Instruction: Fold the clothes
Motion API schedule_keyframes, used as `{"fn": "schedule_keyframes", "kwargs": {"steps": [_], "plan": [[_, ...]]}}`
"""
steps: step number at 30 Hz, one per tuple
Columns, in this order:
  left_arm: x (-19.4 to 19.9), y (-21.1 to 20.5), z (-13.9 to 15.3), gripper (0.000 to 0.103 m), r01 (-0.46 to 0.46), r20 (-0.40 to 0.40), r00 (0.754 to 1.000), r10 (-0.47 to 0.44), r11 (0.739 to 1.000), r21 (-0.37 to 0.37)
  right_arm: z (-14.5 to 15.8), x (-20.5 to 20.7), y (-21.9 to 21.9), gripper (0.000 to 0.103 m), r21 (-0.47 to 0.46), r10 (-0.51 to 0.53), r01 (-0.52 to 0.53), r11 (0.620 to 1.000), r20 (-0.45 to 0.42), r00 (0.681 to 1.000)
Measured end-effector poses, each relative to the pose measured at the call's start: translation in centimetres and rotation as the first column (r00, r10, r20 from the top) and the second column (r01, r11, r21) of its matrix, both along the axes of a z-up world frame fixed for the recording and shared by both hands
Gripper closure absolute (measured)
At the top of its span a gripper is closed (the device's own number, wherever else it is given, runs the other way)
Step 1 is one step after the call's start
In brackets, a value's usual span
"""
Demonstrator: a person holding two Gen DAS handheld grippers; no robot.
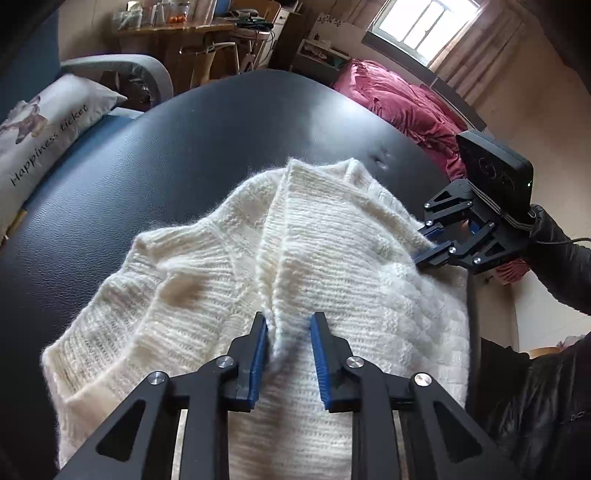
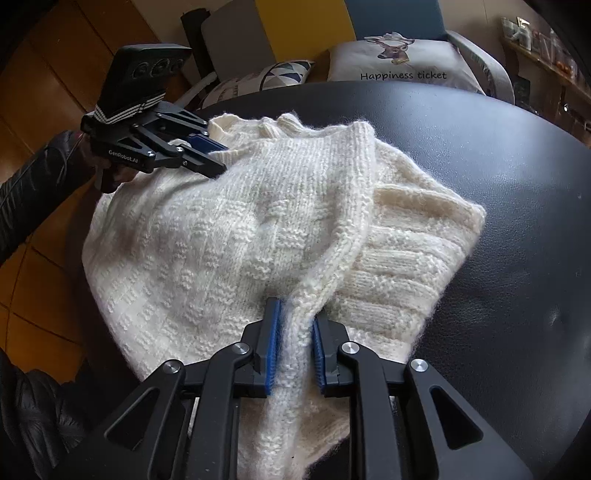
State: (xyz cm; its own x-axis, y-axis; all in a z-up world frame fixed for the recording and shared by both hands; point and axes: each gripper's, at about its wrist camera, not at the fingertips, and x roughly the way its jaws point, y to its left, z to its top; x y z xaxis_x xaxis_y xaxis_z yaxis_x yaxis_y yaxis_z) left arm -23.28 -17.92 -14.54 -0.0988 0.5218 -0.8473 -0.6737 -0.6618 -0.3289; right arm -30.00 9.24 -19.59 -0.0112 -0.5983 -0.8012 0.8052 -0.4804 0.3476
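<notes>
Your white knit sweater (image 1: 295, 266) lies bunched and only partly folded near the close edge of the black padded table (image 1: 184, 147), so squaring and final folds remain. Your right gripper (image 2: 295, 328) pinches a knit ridge; your left gripper (image 1: 288, 332) straddles a fold, jaws apart. Beyond: printed cushion (image 1: 44, 125), red bedding (image 1: 399, 107), window (image 1: 424, 26).

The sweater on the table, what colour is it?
Cream white sweater, clearest in the right wrist view.
</notes>
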Motion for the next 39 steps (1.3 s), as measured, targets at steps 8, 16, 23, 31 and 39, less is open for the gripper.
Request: {"fn": "schedule_keyframes", "kwargs": {"steps": [8,16,23,31,39], "plan": [[2.5,0.4,3.1,0.098,-0.037,-0.218,0.976,0.027,0.999,-0.040,-0.4,0.0,0.5,0.081,-0.049,-0.053,0.054,0.997,0.036,0.998],[4.7,0.3,7.2,0.098,-0.112,-0.357,0.927,0.110,0.994,0.017,1.4,1.8,-0.8,0.083,0.023,-0.089,0.092,0.996,-0.091,0.992],[4.9,-1.0,8.9,0.098,-0.169,-0.417,0.890,0.185,0.983,0.076,4.0,3.2,-0.2,0.088,-0.006,-0.107,0.108,0.994,-0.178,0.978],[0.8,2.7,2.6,0.098,-0.221,-0.340,0.924,0.174,0.970,-0.105,1.9,2.3,2.0,0.092,0.049,-0.184,0.194,0.980,-0.166,0.969],[1.6,2.6,5.1,0.098,-0.250,-0.407,0.879,0.249,0.967,0.053,3.7,2.5,4.1,0.094,-0.030,-0.244,0.243,0.970,-0.175,0.954]]}}
